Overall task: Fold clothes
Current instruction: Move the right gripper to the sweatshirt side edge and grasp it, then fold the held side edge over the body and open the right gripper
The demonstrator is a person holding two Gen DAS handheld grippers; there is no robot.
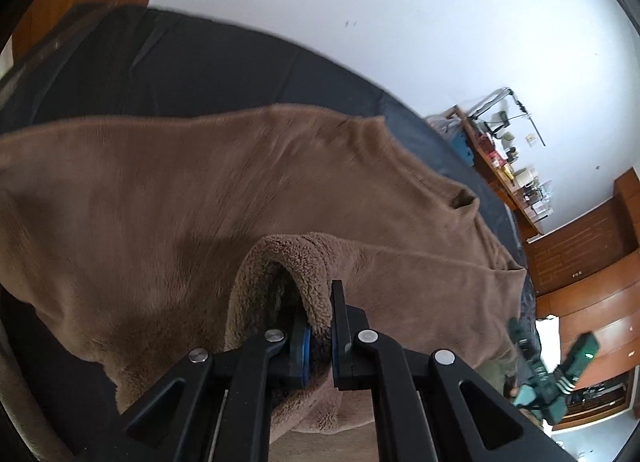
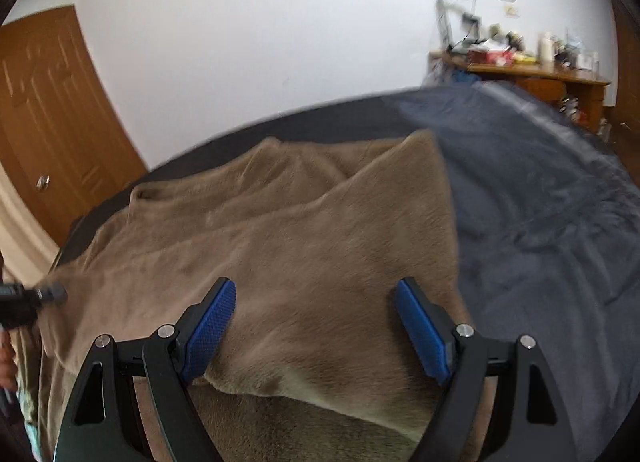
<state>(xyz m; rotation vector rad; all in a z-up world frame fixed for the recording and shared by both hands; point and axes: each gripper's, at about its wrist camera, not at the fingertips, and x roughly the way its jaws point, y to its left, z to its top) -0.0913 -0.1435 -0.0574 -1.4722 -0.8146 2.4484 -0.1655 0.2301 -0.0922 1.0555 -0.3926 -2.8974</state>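
Note:
A brown fleece garment [image 1: 180, 197] lies spread on a dark bed cover [image 1: 224, 65], its collar [image 1: 464, 199] toward the right. My left gripper [image 1: 320, 326] is shut on a fluffy edge of the garment [image 1: 288, 262], which curls up over the fingers. In the right wrist view the same brown garment [image 2: 304, 246] lies partly folded, one layer over another. My right gripper [image 2: 314, 302] hovers open just above it, with nothing between its blue pads [image 2: 208, 330]. The right gripper [image 1: 556, 374] also shows at the lower right of the left wrist view.
The dark blue bed cover [image 2: 540, 221] stretches to the right of the garment. A cluttered wooden desk [image 2: 552, 77] stands by the white wall beyond the bed. A wooden door [image 2: 52, 121] is at the left. Wooden cabinets [image 1: 588, 270] stand at the right.

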